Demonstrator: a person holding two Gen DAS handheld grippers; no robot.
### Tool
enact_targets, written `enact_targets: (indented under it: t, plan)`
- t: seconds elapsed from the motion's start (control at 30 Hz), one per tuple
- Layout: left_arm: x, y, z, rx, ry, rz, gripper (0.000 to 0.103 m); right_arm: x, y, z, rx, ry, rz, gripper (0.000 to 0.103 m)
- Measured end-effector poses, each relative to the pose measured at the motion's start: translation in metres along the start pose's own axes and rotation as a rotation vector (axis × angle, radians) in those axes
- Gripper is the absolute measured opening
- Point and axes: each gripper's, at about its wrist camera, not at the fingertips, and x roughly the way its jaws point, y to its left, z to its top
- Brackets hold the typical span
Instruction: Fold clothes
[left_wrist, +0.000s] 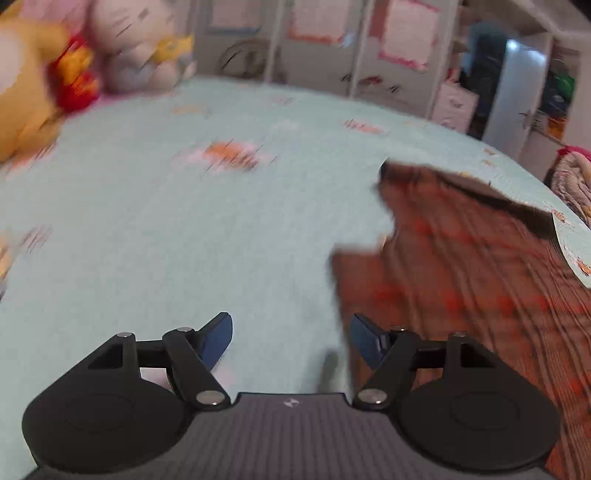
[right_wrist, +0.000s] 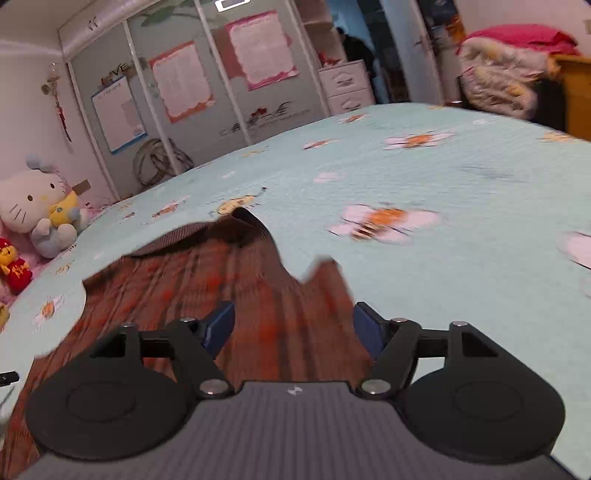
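Observation:
A brown plaid garment (left_wrist: 472, 280) with red flecks lies flat on the pale green bedspread (left_wrist: 184, 229), at the right of the left wrist view. My left gripper (left_wrist: 291, 338) is open over bare bedspread, just left of the garment's edge, with nothing between its blue pads. In the right wrist view the same garment (right_wrist: 207, 280) spreads from the lower left to the middle, its dark collar band at the far end. My right gripper (right_wrist: 293, 328) is open above the garment's near part, and the cloth lies below it, not gripped.
Plush toys (right_wrist: 37, 210) sit at the bed's left end, blurred in the left wrist view (left_wrist: 44, 74). Wardrobe doors with posters (right_wrist: 221, 74) line the far wall. A heap of bedding (right_wrist: 506, 74) rests beyond the bedspread (right_wrist: 461, 177) at the right.

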Motion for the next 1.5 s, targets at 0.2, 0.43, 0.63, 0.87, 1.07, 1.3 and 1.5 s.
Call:
enact_targets:
  t: [0.2,0.43,0.63,0.87,1.07,1.3,1.5]
  plan:
    - [-0.061,0.015,-0.046,-0.111,0.078,-0.043,0.075,-0.080,-0.034,-0.050,0.098,0.066,-0.118,0.071]
    - [-0.107,-0.011,-0.100,0.048,0.101,-0.057,0.079,-0.130,-0.048,-0.093,0.181,0.070,-0.192,0.071]
    - [-0.125,-0.028,-0.125,0.148,0.146,-0.087,0.080,-0.140,-0.052,-0.114,0.218,0.087,-0.191,0.072]
    - [-0.133,-0.036,-0.138,0.209,0.129,-0.100,0.076,-0.132,-0.048,-0.121,0.211,0.099,-0.170,0.073]
    - [-0.136,-0.050,-0.141,0.281,0.084,-0.083,0.040,-0.153,0.024,-0.121,-0.208,0.039,-0.179,0.073]
    - [-0.149,-0.071,-0.141,0.374,0.055,0.060,0.038,-0.195,0.137,-0.184,-0.855,0.044,0.162,0.071]
    - [-0.200,-0.113,-0.175,0.655,-0.109,-0.067,0.065,-0.180,0.164,-0.224,-1.087,0.020,0.173,0.071]
